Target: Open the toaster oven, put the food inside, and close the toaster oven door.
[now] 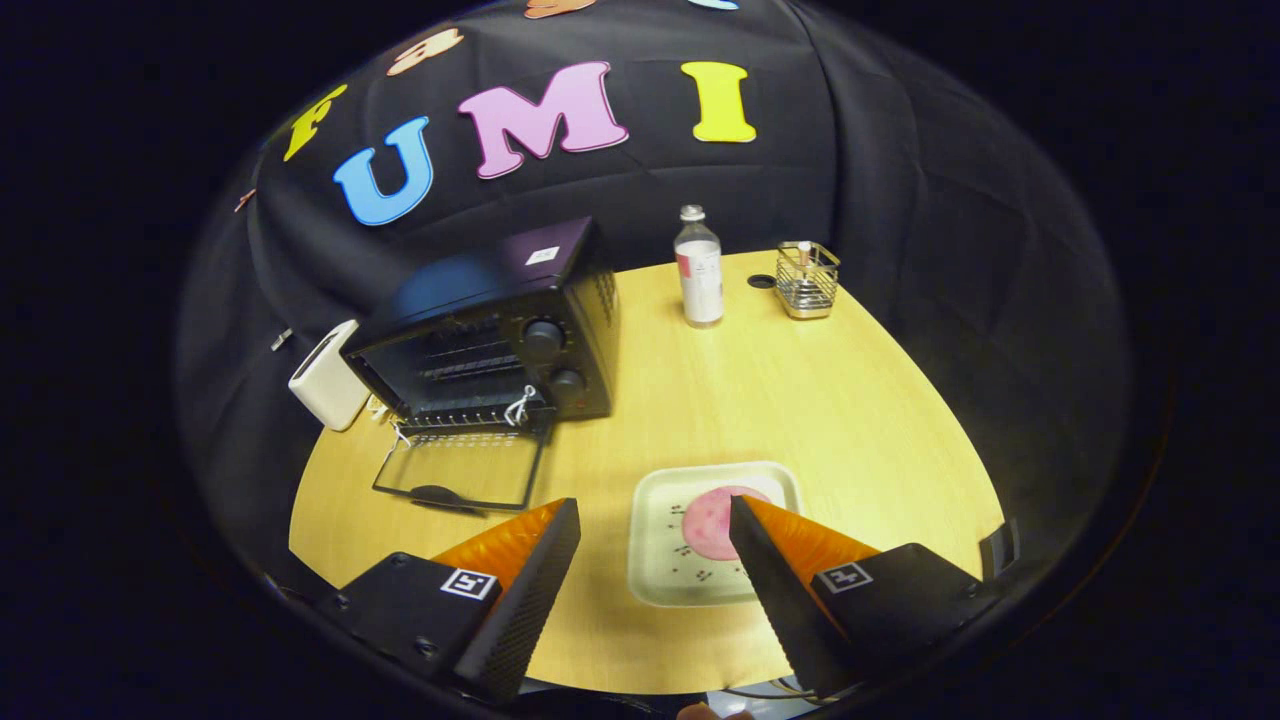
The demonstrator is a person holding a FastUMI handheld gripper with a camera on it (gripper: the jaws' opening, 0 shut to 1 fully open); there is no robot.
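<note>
Right now the gripper (pixel 655 512) is hovering above the table (pixel 860 420) with its fingers spread wide, gripping nothing. Between them, nearer the right finger, the pink food (pixel 708 522) is lying on a pale tray (pixel 655 520). Beyond the left finger the oven (pixel 490 335) is standing with its door (pixel 462 465) lying open, flat on the table. Farther back, a bottle (pixel 699 267) and a wire basket (pixel 807 281) are standing near the wall.

Legible text: none. A white sticker (pixel 542 255) is sitting on top of the toaster oven (pixel 490 335), too small to read. The bottle (pixel 699 268) is wearing a label, print blurred. Square coded markers (pixel 469 583) are showing on the hand-held gripper (pixel 655 515), carrying no letters.
</note>
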